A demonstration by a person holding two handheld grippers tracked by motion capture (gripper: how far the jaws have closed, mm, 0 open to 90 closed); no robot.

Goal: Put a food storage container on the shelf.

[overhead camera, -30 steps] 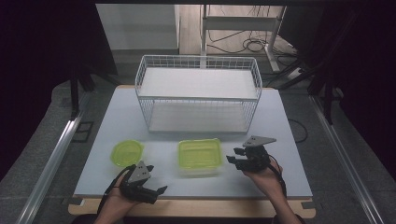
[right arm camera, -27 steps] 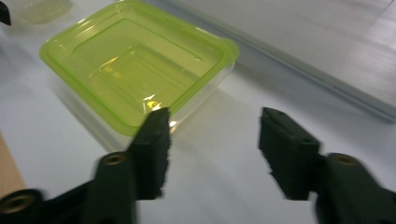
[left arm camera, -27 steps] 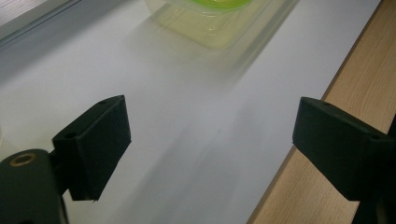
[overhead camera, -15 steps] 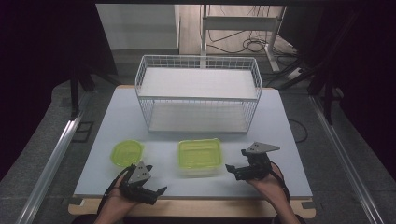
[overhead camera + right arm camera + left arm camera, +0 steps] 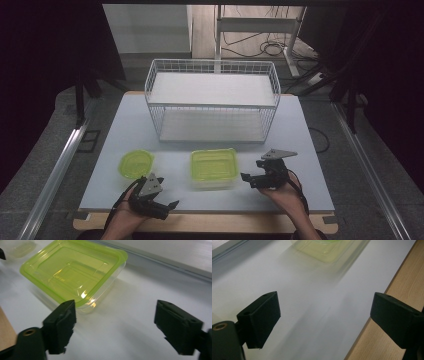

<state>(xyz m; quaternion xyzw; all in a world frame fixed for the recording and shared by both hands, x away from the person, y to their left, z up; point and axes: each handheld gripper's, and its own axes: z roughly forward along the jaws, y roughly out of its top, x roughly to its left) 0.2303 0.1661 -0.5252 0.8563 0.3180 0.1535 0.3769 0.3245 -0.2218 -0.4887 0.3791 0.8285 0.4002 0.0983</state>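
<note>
- Table (image 5: pixel 310 130) top, white and flat, is seen from the high view. A square clear plastic box with a green lid (image 5: pixel 213 167) sits near the front edge. A small round clear tub with a green lid (image 5: pixel 136 163) sits to its left, apart from it. A white wire basket shelf (image 5: pixel 212 100) stands behind both.
- In the same view, the right gripper (image 5: pixel 248 178) lies just to the right of the square box, pointing at it and not touching it. Its jaws are spread with nothing between them, and they have just been closing a little. The left gripper (image 5: pixel 170 207) waits near the front edge, below the round tub.
- In the left gripper view, the left gripper (image 5: pixel 324 317) has its two black jaws spread wide over bare table. The square box (image 5: pixel 329 250) is far ahead and blurry.
- In the right gripper view, the right gripper (image 5: pixel 113 322) is open and empty. The square box (image 5: pixel 75 272) sits ahead, closer to the left-hand jaw.
- I think the step is grabbing the square box. To do it well, slide forward until one side wall or the lid's rim sits between the jaws. Then squeeze softly, because thin plastic bends and slips.
</note>
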